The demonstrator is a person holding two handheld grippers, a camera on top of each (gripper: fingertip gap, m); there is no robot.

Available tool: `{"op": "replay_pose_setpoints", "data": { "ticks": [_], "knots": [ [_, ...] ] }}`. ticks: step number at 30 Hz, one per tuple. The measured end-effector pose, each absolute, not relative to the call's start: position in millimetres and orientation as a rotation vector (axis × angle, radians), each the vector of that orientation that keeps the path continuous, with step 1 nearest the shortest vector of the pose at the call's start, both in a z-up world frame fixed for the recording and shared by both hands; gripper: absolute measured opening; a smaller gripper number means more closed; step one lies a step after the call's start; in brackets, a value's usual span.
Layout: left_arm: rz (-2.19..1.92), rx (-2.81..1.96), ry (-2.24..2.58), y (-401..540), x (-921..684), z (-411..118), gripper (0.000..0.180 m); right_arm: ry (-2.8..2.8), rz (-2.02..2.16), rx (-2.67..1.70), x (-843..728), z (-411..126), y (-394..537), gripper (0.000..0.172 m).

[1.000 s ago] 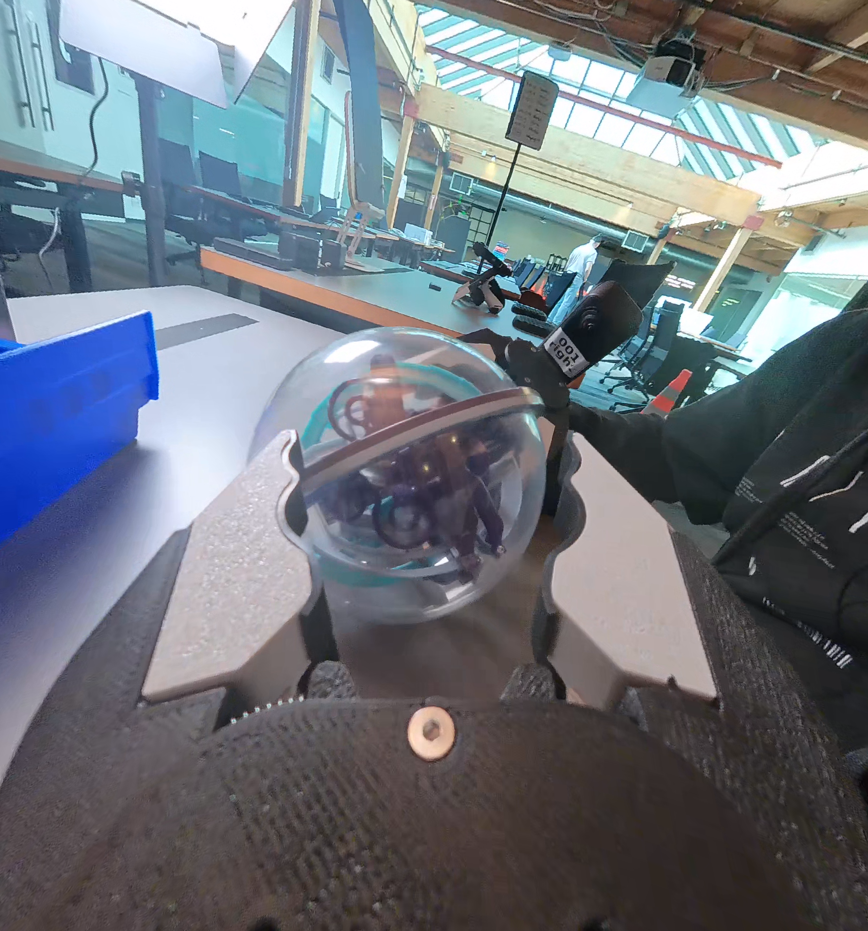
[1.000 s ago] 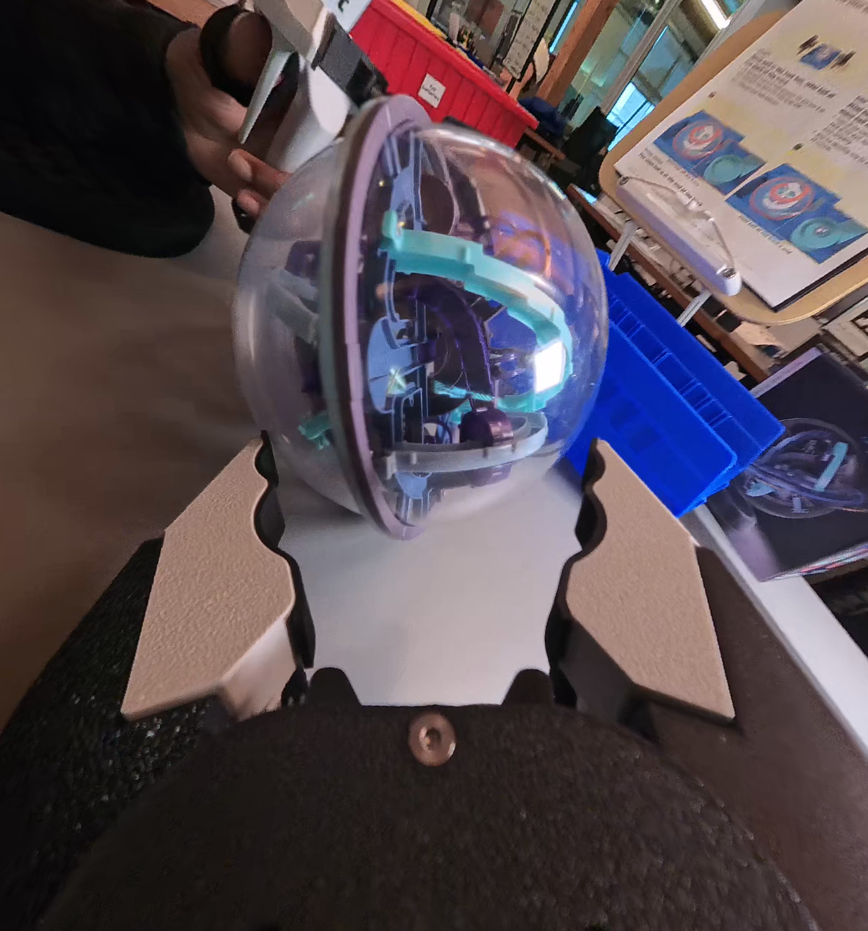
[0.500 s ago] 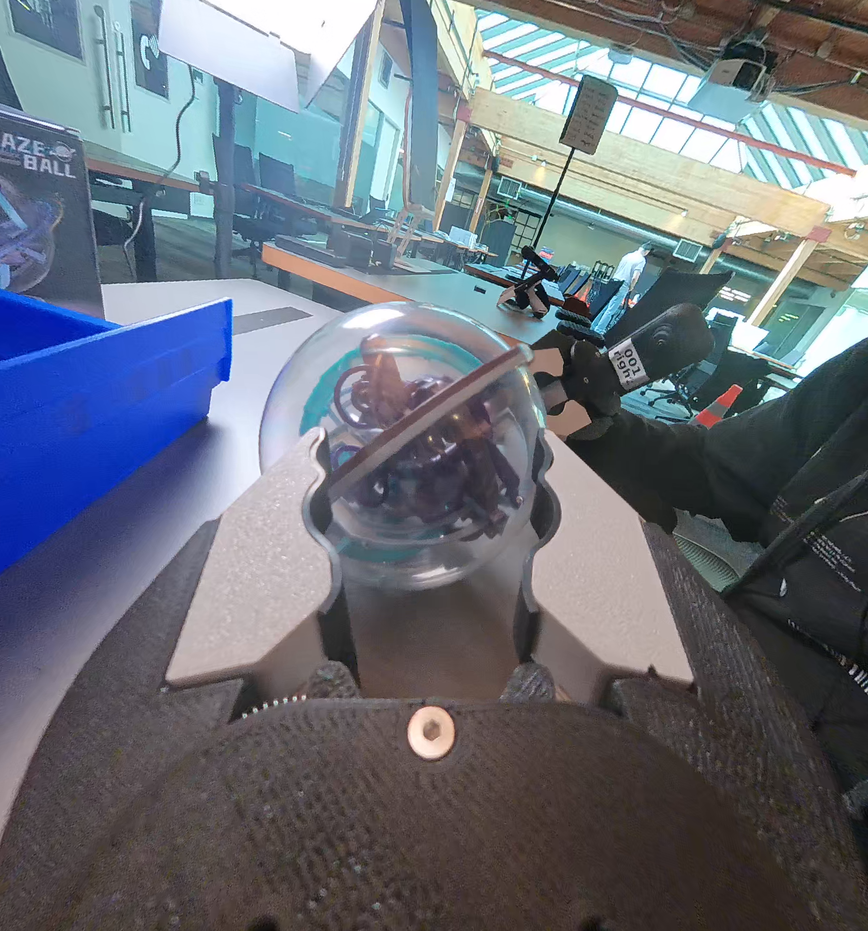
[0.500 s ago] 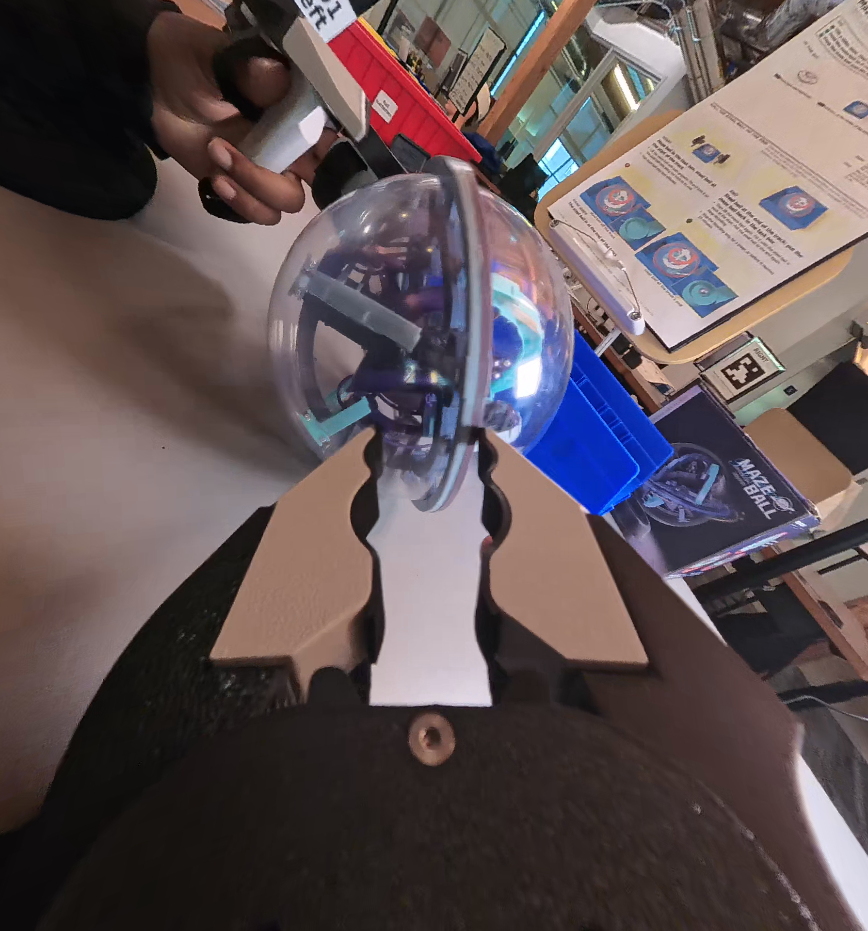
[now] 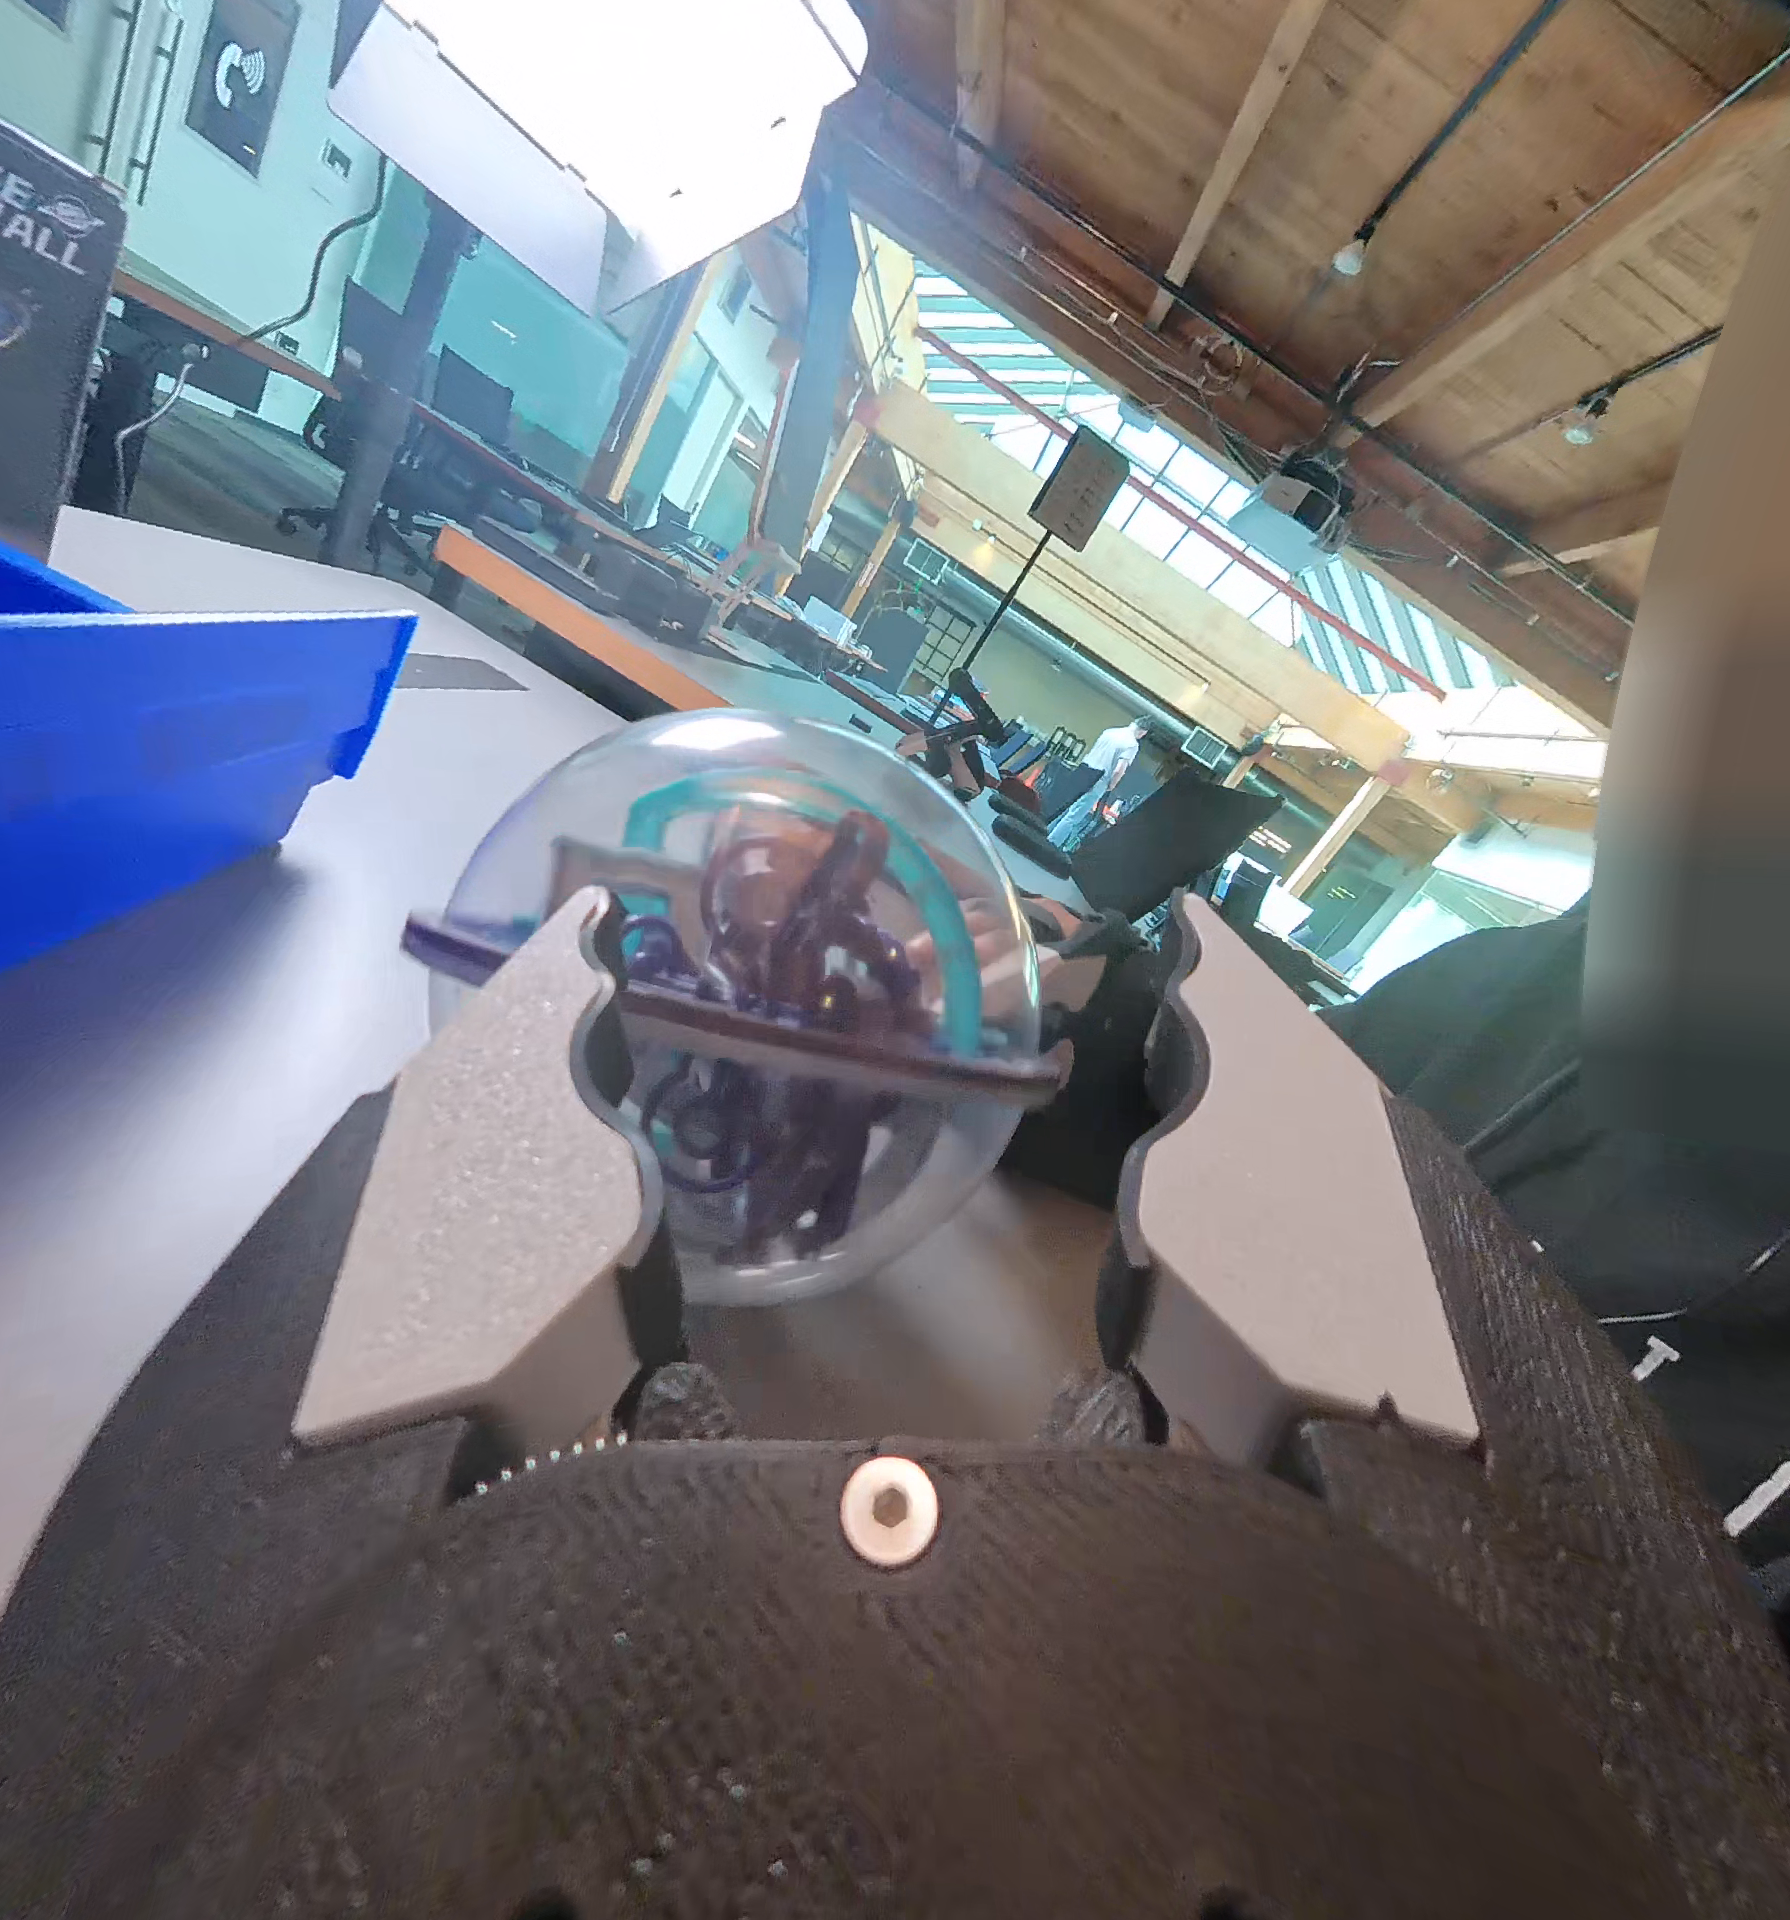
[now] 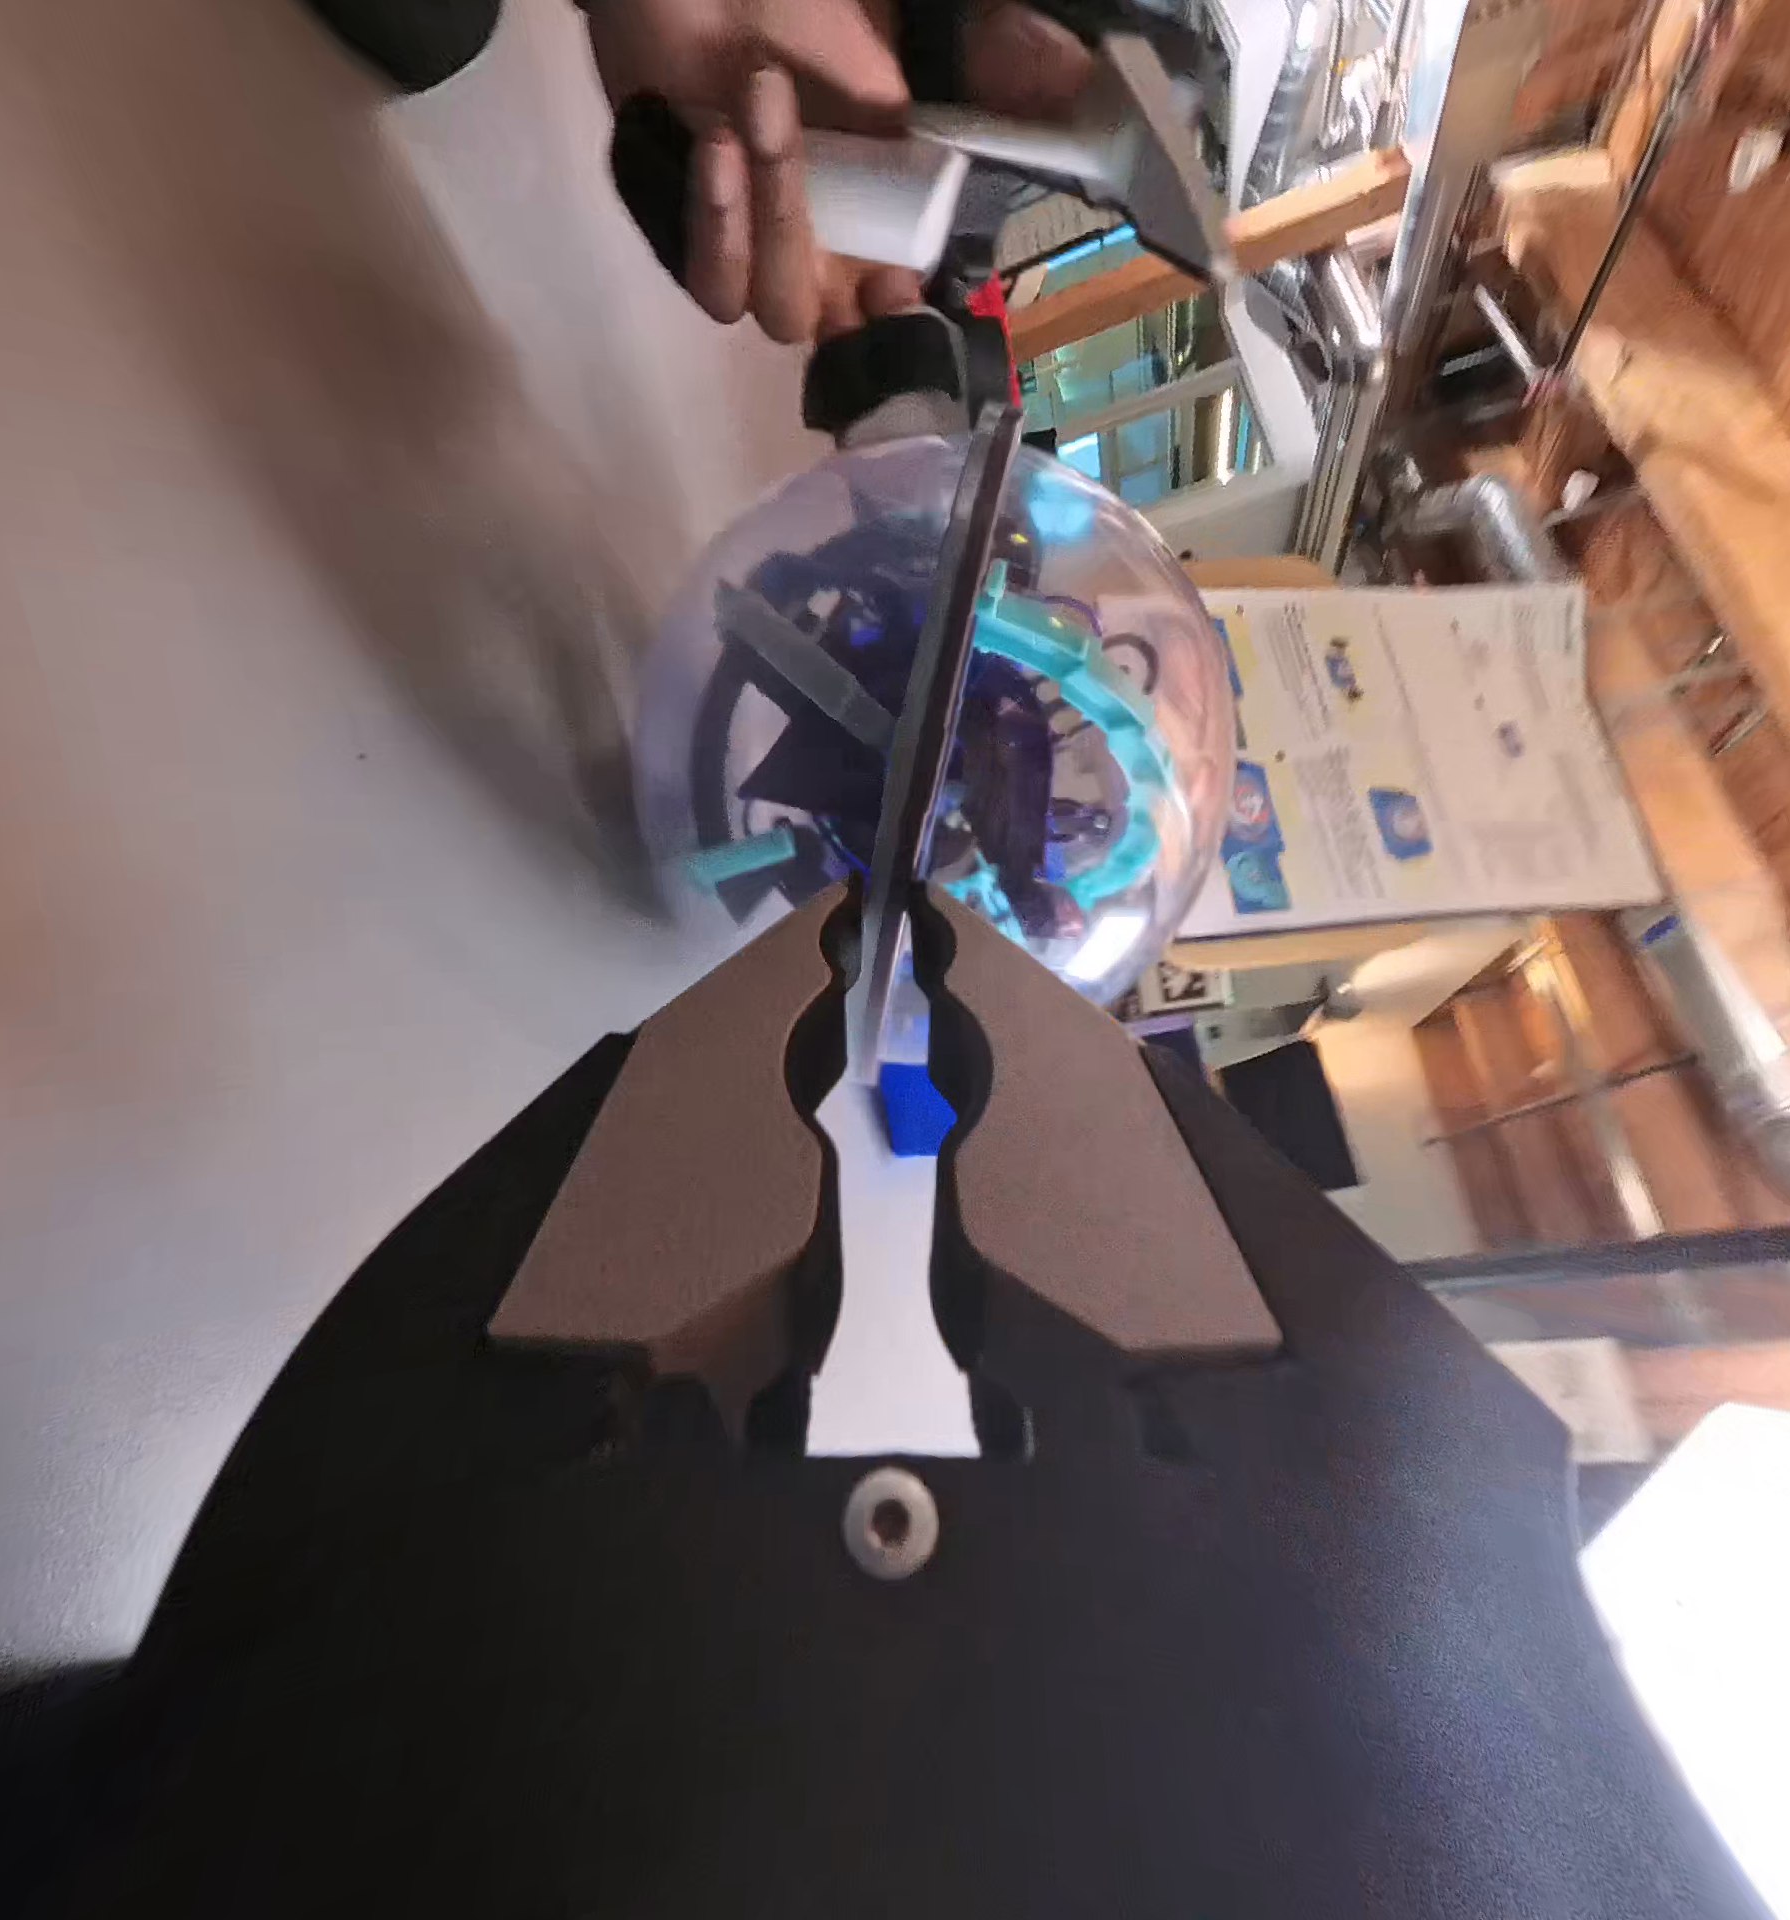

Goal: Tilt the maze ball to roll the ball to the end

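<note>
Rim of maze ball (clear) pinched by right hand-held gripper.

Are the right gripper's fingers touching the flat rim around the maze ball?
Touching. The right wrist view shows both fingers closed on the rim of the maze ball.

Your right gripper pinches the flat rim of the clear maze ball, both fingertips pressed on it. Teal and purple tracks show inside. Beyond, your hand grips the other gripper. An instruction sheet stands right.
</note>
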State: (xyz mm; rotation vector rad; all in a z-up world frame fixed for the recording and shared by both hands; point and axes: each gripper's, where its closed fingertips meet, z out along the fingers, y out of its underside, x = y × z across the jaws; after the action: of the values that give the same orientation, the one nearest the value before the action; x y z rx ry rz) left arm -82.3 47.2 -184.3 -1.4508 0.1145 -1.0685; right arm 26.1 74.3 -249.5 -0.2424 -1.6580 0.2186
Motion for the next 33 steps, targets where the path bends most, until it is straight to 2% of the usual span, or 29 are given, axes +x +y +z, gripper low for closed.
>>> {"op": "replay_pose_setpoints", "data": {
  "ticks": [7, 11, 15, 19, 25, 29, 33],
  "knots": [
    [-0.996, -1.511, 0.150, 48.7, -85.8, -195.4, 0.090, -1.725, 0.225, -0.192, 23.1, -264.5, 59.4, 0.007],
    [-1.001, -1.510, 0.130, 50.2, -88.9, -197.0, 0.087, -1.746, 0.357, -0.257, 27.4, -261.6, 54.2, 0.026],
    [-0.992, -1.520, 0.108, 52.7, -93.5, -200.7, 0.087, -1.691, 0.608, -0.408, 32.1, -244.1, 58.7, 0.031],
    [-0.968, -1.521, 0.113, 53.4, -94.5, -201.3, 0.089, -1.539, 0.813, -0.632, 36.0, -220.3, 93.7, 0.046],
    [-0.944, -1.523, 0.140, 52.5, -92.2, -200.4, 0.089, -1.603, 0.866, -0.779, 27.7, -242.1, 104.1, 0.061],
    [-0.949, -1.526, 0.146, 52.4, -90.8, -200.9, 0.088, -1.633, 0.801, -0.743, 25.1, -247.7, 99.8, 0.045],
    [-0.950, -1.531, 0.175, 51.4, -86.1, -202.0, 0.084, -1.642, 0.712, -0.706, 22.5, -250.6, 100.6, 0.039]
  ]
}}
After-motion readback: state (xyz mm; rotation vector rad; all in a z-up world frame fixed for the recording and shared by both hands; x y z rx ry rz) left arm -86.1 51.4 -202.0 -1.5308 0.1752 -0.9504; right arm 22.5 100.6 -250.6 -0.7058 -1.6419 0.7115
